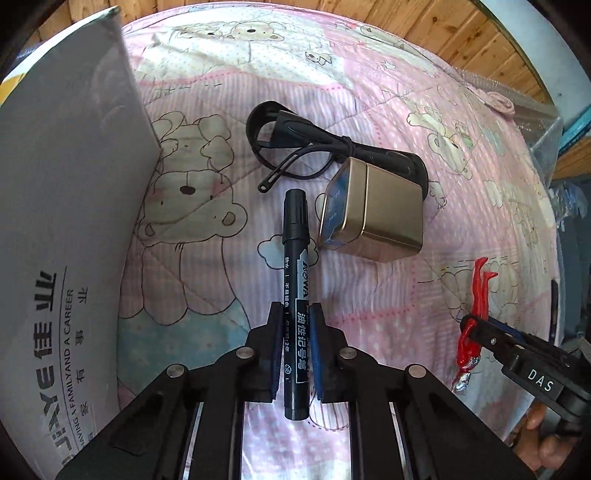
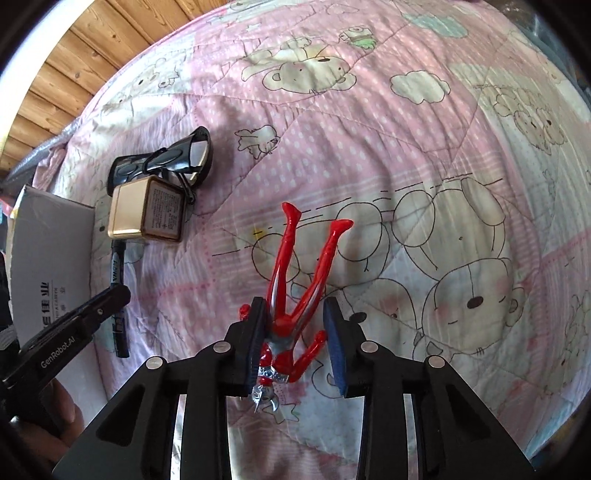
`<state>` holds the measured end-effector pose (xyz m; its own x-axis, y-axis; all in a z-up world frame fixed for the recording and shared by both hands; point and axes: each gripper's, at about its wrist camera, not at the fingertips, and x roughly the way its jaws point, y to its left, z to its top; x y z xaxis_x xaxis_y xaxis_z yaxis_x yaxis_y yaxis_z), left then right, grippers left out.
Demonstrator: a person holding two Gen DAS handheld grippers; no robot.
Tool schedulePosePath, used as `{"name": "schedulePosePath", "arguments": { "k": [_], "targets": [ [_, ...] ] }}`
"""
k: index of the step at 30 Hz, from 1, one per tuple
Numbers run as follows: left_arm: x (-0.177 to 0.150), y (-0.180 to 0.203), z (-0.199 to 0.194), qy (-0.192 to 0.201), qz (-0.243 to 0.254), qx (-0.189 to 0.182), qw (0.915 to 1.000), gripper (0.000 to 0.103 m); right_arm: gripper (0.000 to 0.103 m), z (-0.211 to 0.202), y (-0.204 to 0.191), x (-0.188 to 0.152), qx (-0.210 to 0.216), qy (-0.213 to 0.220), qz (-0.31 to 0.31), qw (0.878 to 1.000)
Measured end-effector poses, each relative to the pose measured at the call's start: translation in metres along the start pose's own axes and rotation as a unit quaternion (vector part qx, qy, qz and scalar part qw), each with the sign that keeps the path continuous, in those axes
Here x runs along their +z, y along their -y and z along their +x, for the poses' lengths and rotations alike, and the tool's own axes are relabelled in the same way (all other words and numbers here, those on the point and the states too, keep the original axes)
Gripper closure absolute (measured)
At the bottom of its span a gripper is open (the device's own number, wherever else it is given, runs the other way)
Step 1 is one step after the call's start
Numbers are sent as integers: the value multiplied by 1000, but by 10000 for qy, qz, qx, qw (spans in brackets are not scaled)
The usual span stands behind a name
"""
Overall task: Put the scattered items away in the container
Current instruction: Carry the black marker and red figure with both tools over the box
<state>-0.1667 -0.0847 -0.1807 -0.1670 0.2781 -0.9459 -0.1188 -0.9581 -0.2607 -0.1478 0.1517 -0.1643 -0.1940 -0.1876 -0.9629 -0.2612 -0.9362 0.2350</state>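
Observation:
A black marker [image 1: 295,229] lies on the pink quilt, cap pointing away. My left gripper [image 1: 296,306] is shut on its barrel, both pads against it. The right wrist view shows the same marker [image 2: 117,266] under the left gripper [image 2: 118,295]. A red toy figure [image 2: 288,321] lies on its back with its legs pointing away. My right gripper [image 2: 294,306] straddles its torso, open, with a gap at the right pad. The left wrist view shows the figure [image 1: 480,284] at the right gripper [image 1: 471,321]. A grey cardboard box [image 1: 66,221] stands at the left.
A gold tin [image 1: 373,214] lies just right of the marker's cap. Behind it is a black device with a wrapped cord [image 1: 295,129]. The pink cartoon quilt [image 2: 406,147] covers the whole bed. Wood panelling [image 1: 461,33] runs behind it. A hand [image 2: 55,417] holds the left gripper.

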Motion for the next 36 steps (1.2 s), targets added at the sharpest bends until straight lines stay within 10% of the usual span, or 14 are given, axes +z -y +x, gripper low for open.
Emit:
{"name": "schedulePosePath", "arguments": {
  "k": [36],
  "targets": [
    [-58,-1,-134,842,68,-710,9939,89,71,-75,-77,-74,860,486,-479,9940]
  ]
}}
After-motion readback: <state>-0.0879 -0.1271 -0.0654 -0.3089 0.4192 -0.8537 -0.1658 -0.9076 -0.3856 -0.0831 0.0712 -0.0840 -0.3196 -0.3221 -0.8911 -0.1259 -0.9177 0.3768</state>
